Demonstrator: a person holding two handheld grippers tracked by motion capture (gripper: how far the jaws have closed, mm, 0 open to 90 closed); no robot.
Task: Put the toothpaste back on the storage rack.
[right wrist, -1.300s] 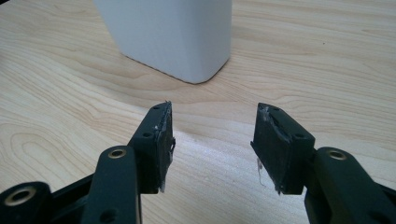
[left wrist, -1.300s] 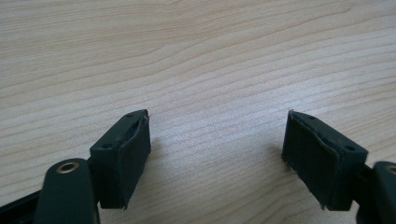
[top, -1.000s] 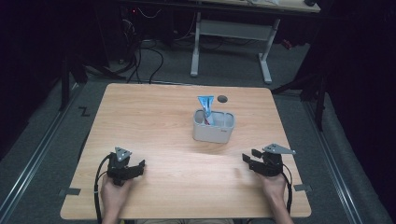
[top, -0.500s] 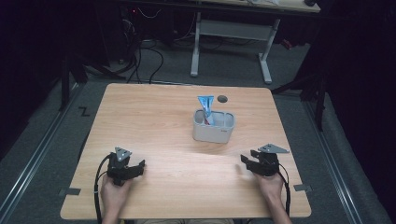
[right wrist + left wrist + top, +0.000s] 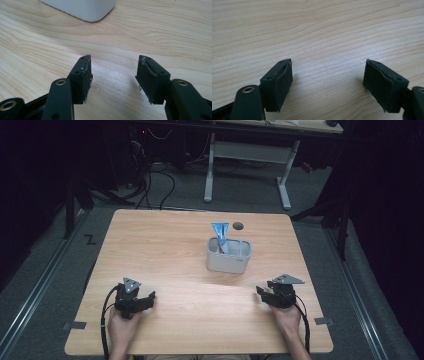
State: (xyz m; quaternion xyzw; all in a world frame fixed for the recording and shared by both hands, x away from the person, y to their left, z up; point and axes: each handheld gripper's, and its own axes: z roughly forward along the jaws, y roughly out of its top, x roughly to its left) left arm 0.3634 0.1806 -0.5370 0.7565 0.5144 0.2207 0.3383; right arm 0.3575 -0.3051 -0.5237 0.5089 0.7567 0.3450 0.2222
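Observation:
A grey-white rectangular bin point(image 5: 229, 255) stands right of the table's middle, with a blue and white tube point(image 5: 220, 235) sticking up out of its left end. My left gripper point(image 5: 146, 300) rests near the front left of the table, open, with bare wood between its pads point(image 5: 284, 82). Near the front right, my right gripper point(image 5: 263, 293) is open too and empty; its own view has the gripper point(image 5: 113, 75) low over the wood and the bin's lower corner point(image 5: 85, 8) just ahead.
The wooden table point(image 5: 165, 250) has a small dark round hole point(image 5: 238, 225) behind the bin. Beyond the far edge are a white desk frame point(image 5: 247, 165) and cables on the dark floor. Tape marks point(image 5: 73, 325) sit at the front corners.
The right gripper has shifted slightly left and forward. The left gripper, the bin and the tube have stayed where they were.

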